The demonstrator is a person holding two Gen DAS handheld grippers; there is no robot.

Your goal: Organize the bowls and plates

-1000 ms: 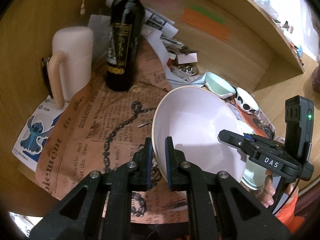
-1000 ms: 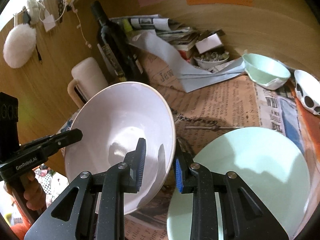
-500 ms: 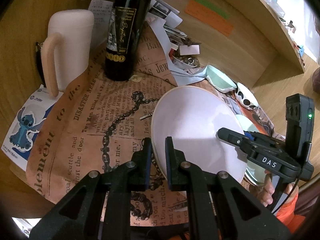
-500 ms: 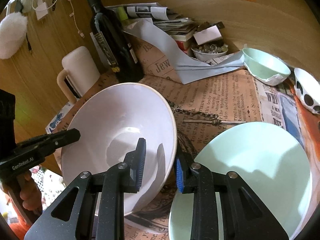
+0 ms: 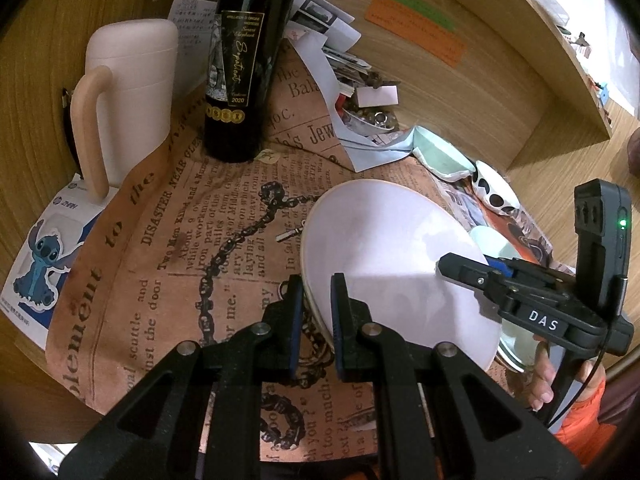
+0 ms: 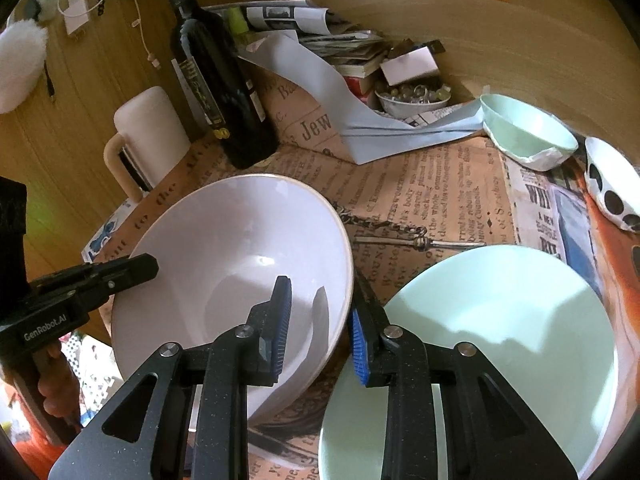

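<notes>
A large white bowl (image 5: 392,264) (image 6: 240,264) is held tilted above the newspaper-covered table. My left gripper (image 5: 316,300) is shut on its left rim. My right gripper (image 6: 318,320) is shut on its opposite rim, one finger inside and one outside. A pale green plate (image 6: 500,340) lies flat on the table just right of the bowl. A small pale green bowl (image 6: 528,136) and a white bowl with black spots (image 6: 612,184) sit at the far right.
A dark wine bottle (image 5: 240,64) and a white mug with a beige handle (image 5: 128,100) stand at the back left. A pile of papers and a small dish of trinkets (image 6: 412,96) lie at the back. Wooden walls enclose the table.
The white bowl, held by both grippers, has moved slightly right and lower toward the green plate, and has tilted more edge-on in the left wrist view.
</notes>
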